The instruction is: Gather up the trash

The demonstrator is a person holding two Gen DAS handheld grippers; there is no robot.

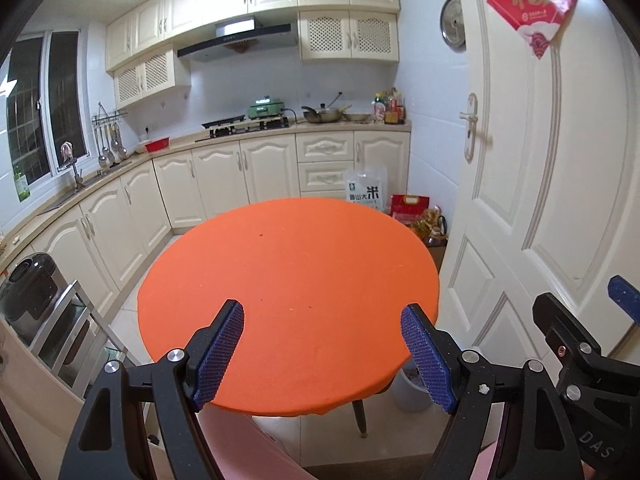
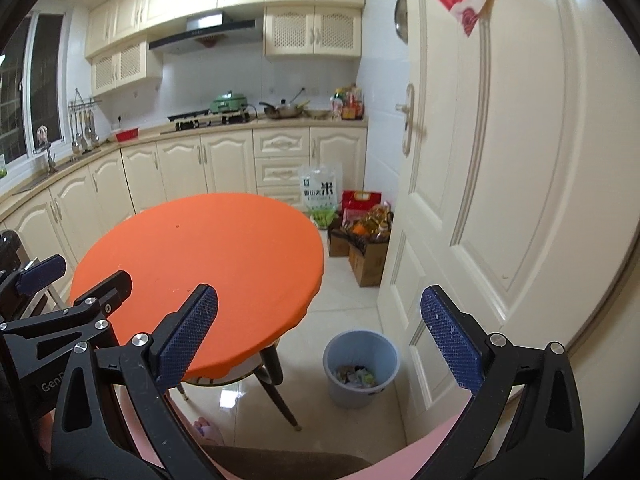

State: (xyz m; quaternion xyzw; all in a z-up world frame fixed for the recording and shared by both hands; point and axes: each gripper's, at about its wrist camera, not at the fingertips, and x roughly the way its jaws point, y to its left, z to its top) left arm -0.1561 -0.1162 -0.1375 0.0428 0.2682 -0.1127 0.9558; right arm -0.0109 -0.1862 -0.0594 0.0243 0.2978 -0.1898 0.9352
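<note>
A round orange table (image 1: 288,288) stands in front of me, with only tiny crumbs on its top; it also shows in the right wrist view (image 2: 200,256). A light blue trash bin (image 2: 361,368) with several wrappers inside stands on the floor right of the table, by the door; its side (image 1: 412,390) shows under the table edge in the left wrist view. My left gripper (image 1: 323,354) is open and empty over the table's near edge. My right gripper (image 2: 320,340) is open and empty, held above the floor between table and bin. Each gripper shows at the edge of the other's view.
A white door (image 2: 500,160) is close on the right. Cardboard boxes and food bags (image 2: 360,232) sit on the floor by the cabinets. Kitchen counter with stove and pans (image 1: 280,120) runs behind. A black appliance on a metal rack (image 1: 28,292) stands at left.
</note>
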